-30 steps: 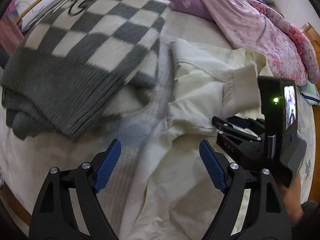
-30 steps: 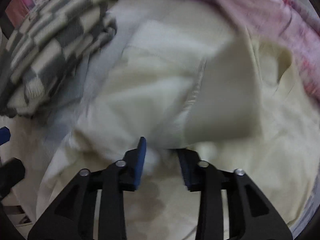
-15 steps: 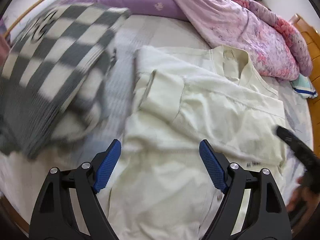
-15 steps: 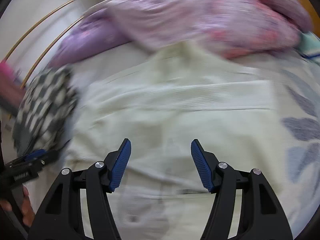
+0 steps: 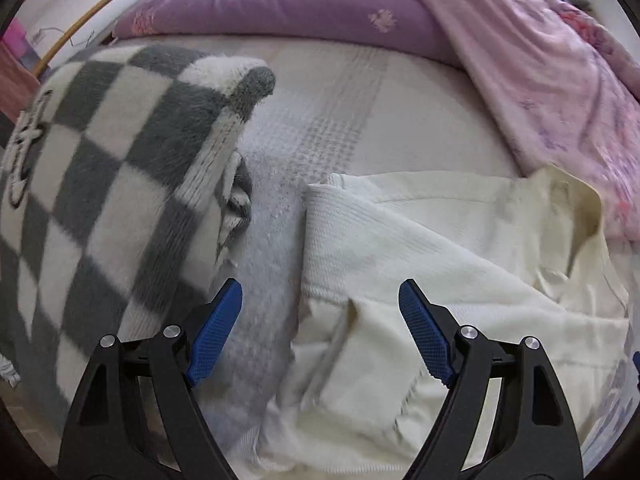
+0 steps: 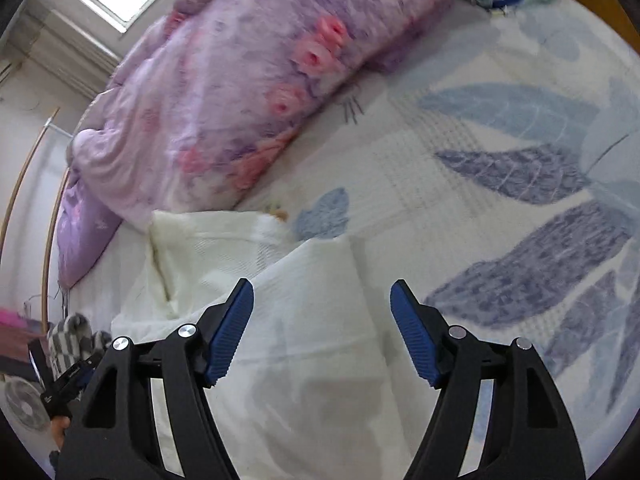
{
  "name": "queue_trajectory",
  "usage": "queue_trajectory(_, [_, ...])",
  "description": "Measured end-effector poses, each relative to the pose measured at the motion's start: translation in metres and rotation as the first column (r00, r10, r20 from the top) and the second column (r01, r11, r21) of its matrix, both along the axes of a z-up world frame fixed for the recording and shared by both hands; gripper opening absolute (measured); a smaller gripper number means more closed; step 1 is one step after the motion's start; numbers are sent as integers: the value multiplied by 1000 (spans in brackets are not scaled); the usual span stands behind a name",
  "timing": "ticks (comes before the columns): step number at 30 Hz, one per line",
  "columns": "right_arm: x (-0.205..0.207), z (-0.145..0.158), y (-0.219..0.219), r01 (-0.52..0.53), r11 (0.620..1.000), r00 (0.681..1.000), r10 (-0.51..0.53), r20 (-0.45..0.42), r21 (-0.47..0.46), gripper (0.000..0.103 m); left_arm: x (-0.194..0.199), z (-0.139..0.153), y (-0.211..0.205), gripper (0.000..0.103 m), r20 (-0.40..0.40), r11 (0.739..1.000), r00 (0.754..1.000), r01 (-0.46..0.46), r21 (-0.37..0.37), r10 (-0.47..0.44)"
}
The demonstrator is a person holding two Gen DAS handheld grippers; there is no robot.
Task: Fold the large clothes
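A cream sweatshirt lies partly folded on the bed, a ribbed cuff or hem at its left edge. My left gripper is open and empty just above that left edge. In the right wrist view the same cream sweatshirt fills the lower middle, and my right gripper is open and empty over its right edge. A folded grey and white checked sweater lies to the left.
A purple pillow and a pink floral quilt lie along the far side. The bedsheet has a blue leaf print. My left gripper's body shows at the lower left of the right wrist view.
My right gripper let go of the sleeve it held, opened and swung right to the garment's right edge. My left gripper moved in toward the left edge, staying open.
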State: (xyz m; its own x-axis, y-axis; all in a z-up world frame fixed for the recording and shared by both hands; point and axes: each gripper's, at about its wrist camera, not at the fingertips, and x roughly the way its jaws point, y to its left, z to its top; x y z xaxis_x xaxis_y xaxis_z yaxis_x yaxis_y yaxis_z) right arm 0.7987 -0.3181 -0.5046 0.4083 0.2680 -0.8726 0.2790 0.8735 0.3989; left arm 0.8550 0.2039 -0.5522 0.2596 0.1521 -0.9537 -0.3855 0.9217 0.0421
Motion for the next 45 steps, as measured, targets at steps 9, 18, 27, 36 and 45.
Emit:
queue_trajectory(9, [26, -77, -8, 37, 969, 998, -24, -56, 243, 23, 17, -14, 3, 86, 10, 997, 999, 47, 57, -48])
queue_trajectory(18, [-5, -10, -2, 22, 990, 992, -4, 128, -143, 56, 34, -19, 5, 88, 32, 997, 999, 37, 71, -39])
queue_trajectory(27, [35, -51, -17, 12, 993, 1000, -11, 14, -113, 60, 58, -44, 1, 90, -58, 979, 998, 50, 198, -39])
queue_trajectory(36, [57, -80, 15, -209, 949, 978, 208, -30, -236, 76, 77, -77, -9, 98, -141, 942, 983, 155, 299, -117])
queue_trajectory(45, [51, -73, 4, -214, 955, 976, 216, -13, -205, 61, 72, -56, -5, 95, -91, 992, 989, 122, 23, -119])
